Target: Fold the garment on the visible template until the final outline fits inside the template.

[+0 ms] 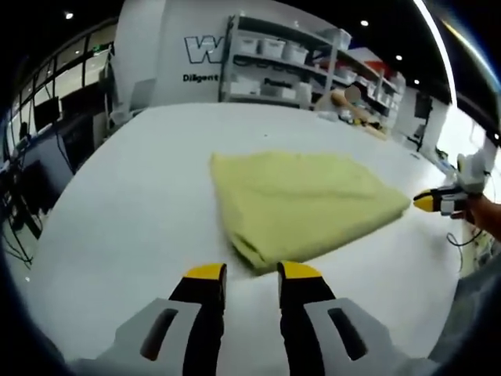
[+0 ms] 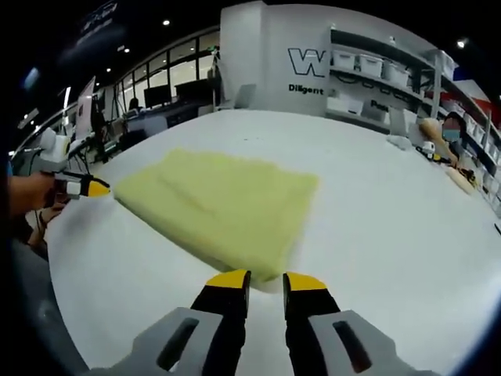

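Two grippers sit just short of the garment, neither holding anything. The left gripper [image 1: 254,272] shows a narrow gap between its yellow-tipped jaws, aimed at the near corner of the folded yellow garment [image 1: 301,202] toward 12 o'clock. The right gripper [image 2: 265,280] is likewise slightly parted at its own edge of the cloth. The garment lies flat on the white table [image 1: 141,204], probably for another fold; no template outline can be made out.
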